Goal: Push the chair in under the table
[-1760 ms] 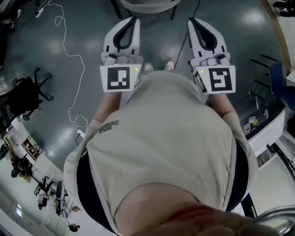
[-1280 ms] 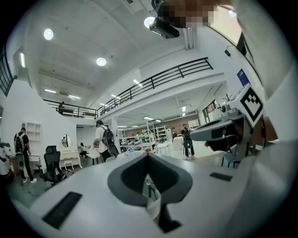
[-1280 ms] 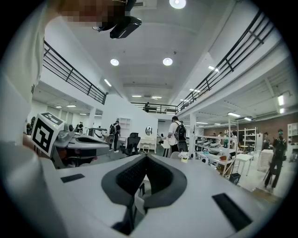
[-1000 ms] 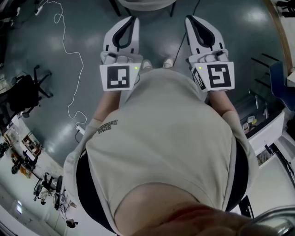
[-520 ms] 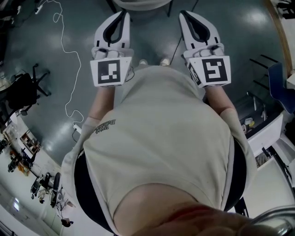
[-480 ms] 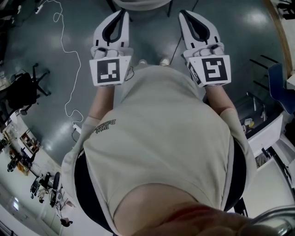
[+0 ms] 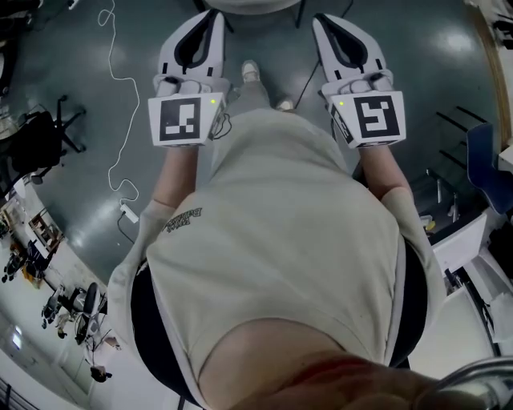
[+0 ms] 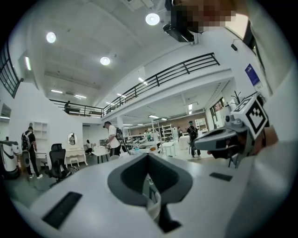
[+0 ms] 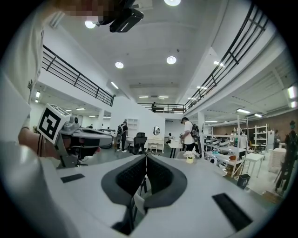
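Observation:
In the head view both grippers are held out level ahead of the person, side by side over the grey floor. A pale rounded seat edge of the chair [image 7: 252, 5] shows just beyond them at the top border; the rest of it is cut off. My left gripper [image 7: 211, 14] and right gripper [image 7: 319, 19] are both shut, with nothing between the jaws. In the left gripper view the left gripper [image 8: 149, 157] has its pads meeting, and so does the right gripper [image 9: 145, 157] in the right gripper view. No frame shows either tip touching the chair.
A white cable [image 7: 120, 88] winds over the floor at the left, beside a black office chair [image 7: 40, 136]. A blue chair [image 7: 482, 152] and a white desk [image 7: 469, 232] stand at the right. The person's shoe [image 7: 250, 70] is stepped forward between the grippers. People and tables stand far off.
Both grippers have moved toward the top of the head view. The chair seat has slid almost out of the top edge. One foot has stepped forward.

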Tool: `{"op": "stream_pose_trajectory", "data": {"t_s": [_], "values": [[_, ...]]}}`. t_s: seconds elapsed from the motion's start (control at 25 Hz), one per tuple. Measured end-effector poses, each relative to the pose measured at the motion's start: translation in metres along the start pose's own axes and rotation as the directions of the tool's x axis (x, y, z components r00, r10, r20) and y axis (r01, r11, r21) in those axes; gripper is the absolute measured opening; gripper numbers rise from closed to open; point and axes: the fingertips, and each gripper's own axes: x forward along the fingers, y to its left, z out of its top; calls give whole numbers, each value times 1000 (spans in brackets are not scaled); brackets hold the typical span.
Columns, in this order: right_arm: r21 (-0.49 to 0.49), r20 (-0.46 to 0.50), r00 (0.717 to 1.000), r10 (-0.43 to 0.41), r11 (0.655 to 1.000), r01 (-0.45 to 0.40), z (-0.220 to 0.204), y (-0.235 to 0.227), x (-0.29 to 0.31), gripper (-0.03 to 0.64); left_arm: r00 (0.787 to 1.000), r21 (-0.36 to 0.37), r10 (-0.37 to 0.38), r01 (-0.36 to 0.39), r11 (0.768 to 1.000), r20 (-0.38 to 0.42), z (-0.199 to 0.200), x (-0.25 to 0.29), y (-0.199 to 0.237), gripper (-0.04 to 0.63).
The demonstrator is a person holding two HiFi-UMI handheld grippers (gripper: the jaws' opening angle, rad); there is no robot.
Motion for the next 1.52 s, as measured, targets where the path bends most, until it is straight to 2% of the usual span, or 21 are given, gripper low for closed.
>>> {"op": "stream_pose_trajectory", "data": {"t_s": [0.28, 0.44, 0.56, 0.8, 1.16, 1.32, 1.52], "values": [[-6, -14, 1000, 0, 1000, 0, -5, -14, 24, 9, 1000, -6, 17, -18, 1000, -17, -21, 19, 15, 11], [-10, -11, 1000, 4, 1000, -4, -7, -23, 44, 9, 1000, -41, -2, 1, 999, -17, -27, 40, 26, 11], [-16, -15, 1000, 20, 1000, -20, -7, -28, 61, 9, 1000, -29, -4, 3, 1000, -20, -30, 56, 37, 11], [19, -68, 996, 56, 998, -55, -21, -42, 112, 9, 998, -40, -48, 47, 998, -46, -48, 100, 66, 11], [41, -137, 989, 51, 998, -46, -33, -71, 194, 9, 993, -73, -79, 72, 995, -87, -66, 171, 116, 11], [47, -165, 986, 38, 998, -31, -40, -86, 234, 9, 984, -68, -139, 132, 989, -115, -85, 203, 136, 11], [56, -222, 974, 44, 998, -32, -50, -103, 270, 11, 976, -71, -172, 164, 984, -133, -97, 238, 164, 11]]}}
